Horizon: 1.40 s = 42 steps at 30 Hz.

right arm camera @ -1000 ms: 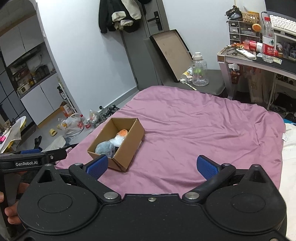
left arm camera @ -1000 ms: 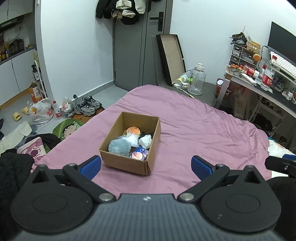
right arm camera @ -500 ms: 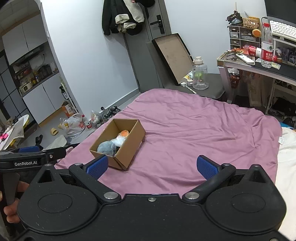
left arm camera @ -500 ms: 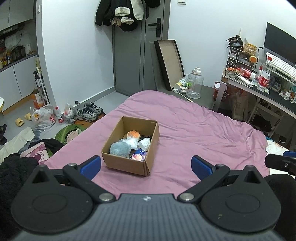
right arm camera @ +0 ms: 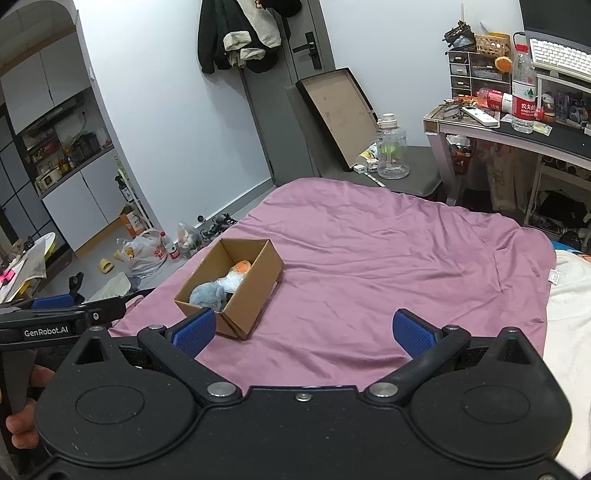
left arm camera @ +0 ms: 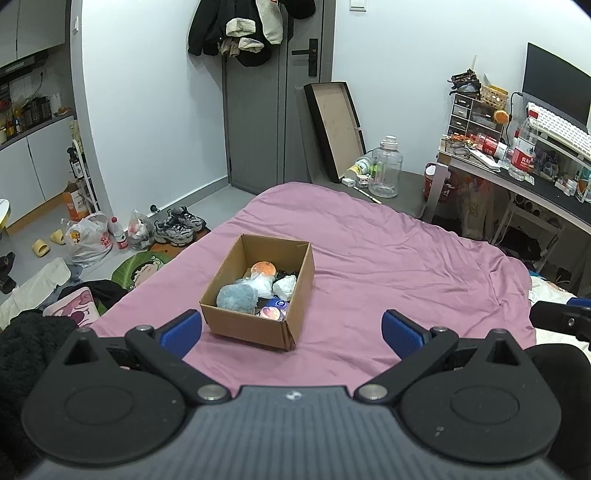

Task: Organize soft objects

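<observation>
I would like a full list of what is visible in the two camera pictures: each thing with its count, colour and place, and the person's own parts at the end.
cardboard box: one, brown, open, on the bed's left part
soft toys: several in the box; blue-grey fluffy one in front, orange-topped one behind, white ones between; exact count unclear
bed cover: one, purple-pink, spread over the bed
water jug: one, clear, on the grey surface beyond the bed
flat tray: one, black rim, leaning on the wall
desk: one, dark top, right, cluttered
sneakers: one pair, grey, on the floor, left
hanging clothes: several, black and beige, on the door
left gripper: blue pads, open, empty
right gripper: blue pads, open, empty
hand: one, partly seen, lower left in the right view
</observation>
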Each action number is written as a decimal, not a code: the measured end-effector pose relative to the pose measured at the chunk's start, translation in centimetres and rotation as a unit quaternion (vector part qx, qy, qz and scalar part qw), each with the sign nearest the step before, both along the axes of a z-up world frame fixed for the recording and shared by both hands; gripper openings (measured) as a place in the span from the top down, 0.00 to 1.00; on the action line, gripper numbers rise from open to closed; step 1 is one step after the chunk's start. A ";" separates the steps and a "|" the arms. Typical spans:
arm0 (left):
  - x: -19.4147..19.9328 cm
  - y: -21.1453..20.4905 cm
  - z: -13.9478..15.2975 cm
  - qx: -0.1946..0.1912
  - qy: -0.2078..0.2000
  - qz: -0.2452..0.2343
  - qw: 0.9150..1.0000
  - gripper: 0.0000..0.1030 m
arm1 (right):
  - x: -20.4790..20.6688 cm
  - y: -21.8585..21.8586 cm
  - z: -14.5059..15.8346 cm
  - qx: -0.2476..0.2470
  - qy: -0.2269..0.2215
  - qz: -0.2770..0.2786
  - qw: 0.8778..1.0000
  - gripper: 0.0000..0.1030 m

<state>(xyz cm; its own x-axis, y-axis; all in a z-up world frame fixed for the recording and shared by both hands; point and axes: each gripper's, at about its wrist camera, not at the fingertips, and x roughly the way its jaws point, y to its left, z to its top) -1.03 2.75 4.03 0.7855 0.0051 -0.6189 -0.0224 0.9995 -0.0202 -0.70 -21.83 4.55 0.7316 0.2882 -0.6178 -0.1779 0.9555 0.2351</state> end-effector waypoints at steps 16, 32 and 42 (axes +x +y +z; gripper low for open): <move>-0.4 -0.5 0.2 0.006 0.000 -0.002 1.000 0.00 | -0.2 -0.2 -0.1 -0.006 -0.001 0.006 1.000 0.00; -0.7 -0.4 0.0 0.007 0.001 -0.004 1.000 0.00 | -0.1 -0.3 -0.3 -0.015 0.001 0.005 1.000 0.00; -0.8 -0.3 -0.1 0.006 0.003 -0.003 1.000 0.00 | -0.2 -0.3 -0.4 -0.020 0.002 0.004 1.000 0.00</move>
